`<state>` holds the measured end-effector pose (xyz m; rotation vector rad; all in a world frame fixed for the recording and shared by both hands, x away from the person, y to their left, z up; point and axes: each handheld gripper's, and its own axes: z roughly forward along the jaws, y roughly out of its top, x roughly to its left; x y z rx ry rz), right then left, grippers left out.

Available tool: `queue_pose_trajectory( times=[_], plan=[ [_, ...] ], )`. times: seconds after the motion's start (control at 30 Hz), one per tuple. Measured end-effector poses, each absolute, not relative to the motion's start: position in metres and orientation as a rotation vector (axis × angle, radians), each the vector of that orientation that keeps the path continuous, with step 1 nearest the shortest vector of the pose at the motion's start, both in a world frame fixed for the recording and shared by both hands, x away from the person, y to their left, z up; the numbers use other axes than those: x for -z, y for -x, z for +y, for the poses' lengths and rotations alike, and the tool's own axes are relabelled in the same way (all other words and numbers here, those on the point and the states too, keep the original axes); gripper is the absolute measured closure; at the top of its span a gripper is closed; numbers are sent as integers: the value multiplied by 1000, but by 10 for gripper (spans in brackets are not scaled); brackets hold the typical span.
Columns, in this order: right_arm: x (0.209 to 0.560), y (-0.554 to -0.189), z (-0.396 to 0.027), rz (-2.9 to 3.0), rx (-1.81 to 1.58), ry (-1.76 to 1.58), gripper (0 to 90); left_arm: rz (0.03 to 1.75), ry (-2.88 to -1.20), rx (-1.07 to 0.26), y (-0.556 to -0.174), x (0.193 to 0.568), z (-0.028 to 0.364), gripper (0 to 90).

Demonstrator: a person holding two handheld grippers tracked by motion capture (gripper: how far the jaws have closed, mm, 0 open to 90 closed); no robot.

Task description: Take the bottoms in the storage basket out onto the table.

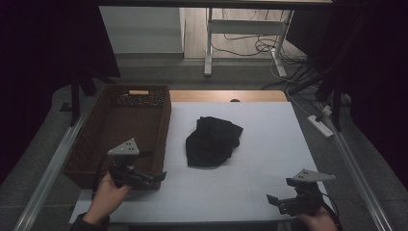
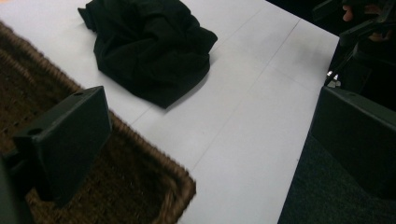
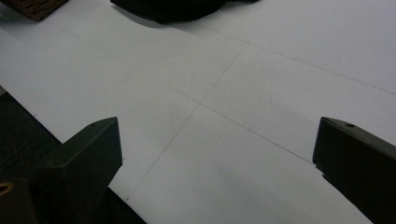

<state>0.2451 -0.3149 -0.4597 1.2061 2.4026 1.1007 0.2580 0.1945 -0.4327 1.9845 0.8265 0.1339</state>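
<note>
A brown wicker basket (image 1: 86,144) sits along the left edge of the white worktop (image 1: 269,144), open side up and, as far as the dim high view lets me tell, with nothing in it, which suits it as the place a garment would be dropped. The left gripper (image 1: 153,177) is held over the basket's near right corner, its jaws spread wide with nothing between them and aimed across the worktop toward the cloth; in its own view the basket rim runs just under its left jaw. The crumpled black cloth (image 1: 211,142) lies bunched in the middle of the worktop, just right of the basket and apart from it, well clear of both tools, so either could come at it from the near side. The right gripper (image 1: 278,201) waits low at the near right corner of the worktop, jaws likewise wide apart and empty, pointing left toward the cloth.
</note>
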Motion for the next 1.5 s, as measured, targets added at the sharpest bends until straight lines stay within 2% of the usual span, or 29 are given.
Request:
queue_pose_trajectory(
  times=[1.1, 1.5],
  plan=[
    [460, -245, -314, 2407, -1086, -1201, 19, 1003, -1924, -265, -194, 450, 246, 0],
    [460, -245, -314, 2408, -1083, -1203, 19, 1065, -1913, -227, -185, 463, 260, 0]
  ],
)
